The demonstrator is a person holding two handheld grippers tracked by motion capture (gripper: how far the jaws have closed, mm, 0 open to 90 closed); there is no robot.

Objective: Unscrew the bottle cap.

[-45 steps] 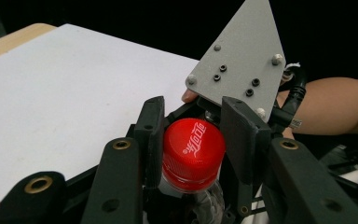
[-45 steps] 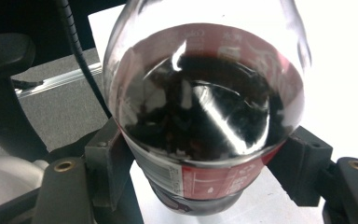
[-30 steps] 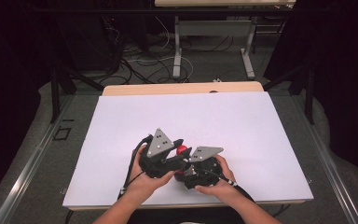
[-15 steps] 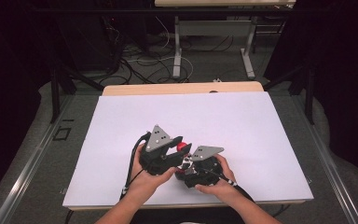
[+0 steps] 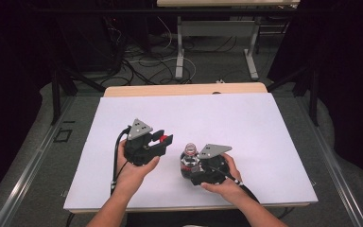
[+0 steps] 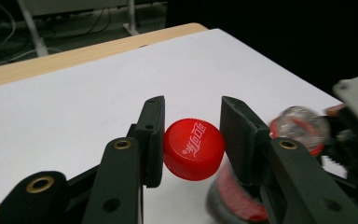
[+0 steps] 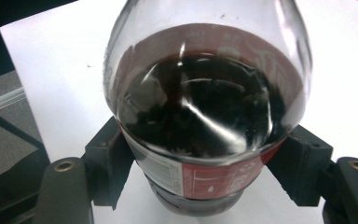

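The left gripper (image 5: 163,140) sits left of the tabletop's (image 5: 264,123) centre, toward the near edge, its 2 jaws pointing toward 3 o'clock in the high view. They pinch a red cap (image 5: 162,138) from both sides; in the left gripper view the cap (image 6: 193,148) is clamped between the pads, printed top facing the camera, lifted clear of the white surface.

The right gripper (image 5: 189,169) lies at 4 o'clock from the left one, close to the near edge, its jaws aimed toward 9 o'clock. They are pressed onto a small bottle (image 5: 188,160) of dark drink, which stands upright on the tabletop with its open neck at the top. In the right gripper view the bottle (image 7: 205,112) is seen from close up, dark liquid up to its shoulder, and both pads bear on the red label low on its body.

Cap and bottle are apart: the cap is at 10 o'clock from the bottle's mouth, near but not touching. In the left gripper view the bottle's mouth (image 6: 299,125) shows blurred at 3 o'clock of the cap.
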